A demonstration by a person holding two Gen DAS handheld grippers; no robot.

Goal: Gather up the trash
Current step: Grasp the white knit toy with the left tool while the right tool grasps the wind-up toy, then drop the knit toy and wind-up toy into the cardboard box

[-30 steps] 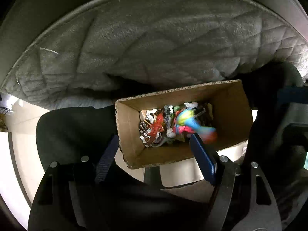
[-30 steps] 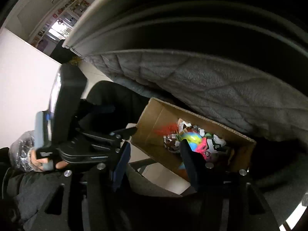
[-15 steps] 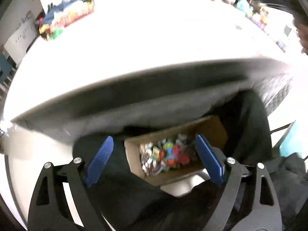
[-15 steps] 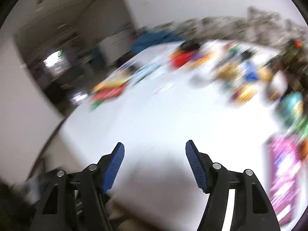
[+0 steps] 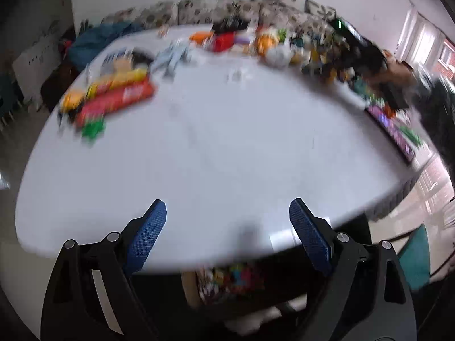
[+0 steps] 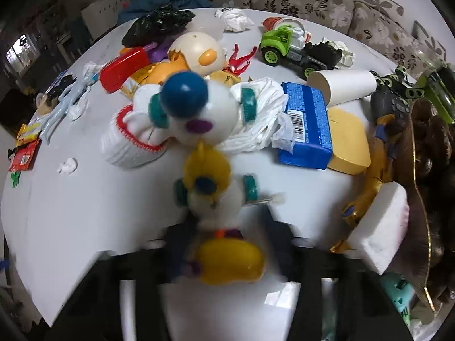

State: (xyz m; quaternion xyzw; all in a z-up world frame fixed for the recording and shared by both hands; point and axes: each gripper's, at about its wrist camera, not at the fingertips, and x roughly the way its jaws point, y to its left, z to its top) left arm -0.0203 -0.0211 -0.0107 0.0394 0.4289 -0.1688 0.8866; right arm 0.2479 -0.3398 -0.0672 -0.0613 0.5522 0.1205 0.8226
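Ahead of both pairs of fingers lies the white surface (image 5: 227, 147), the largest thing I see. Along its far rim, well beyond the left gripper (image 5: 227, 221), sits a blurred band of coloured clutter, with red and yellow packets (image 5: 113, 96) to the far left. My left fingers (image 5: 148, 236) are spread wide with nothing between them, poised over the near edge. Below that edge, between them, shows a cardboard box (image 5: 190, 287) of mixed scraps, blurred.

Right view: a wind-up toy (image 6: 210, 196), white with teal wheels and a yellow top, fills the space directly before the right gripper (image 6: 221, 244); my right fingers (image 6: 176, 250) are smeared dark shapes on either side of it, and I cannot tell whether they clamp it. Beyond the toy, to the right, a blue packet (image 6: 307, 125) lies against crumpled white paper (image 6: 261, 119). Farther off: a paper cup (image 6: 344, 85) on its side, a green toy truck (image 6: 287, 45), another crumpled paper wad (image 6: 233, 20).
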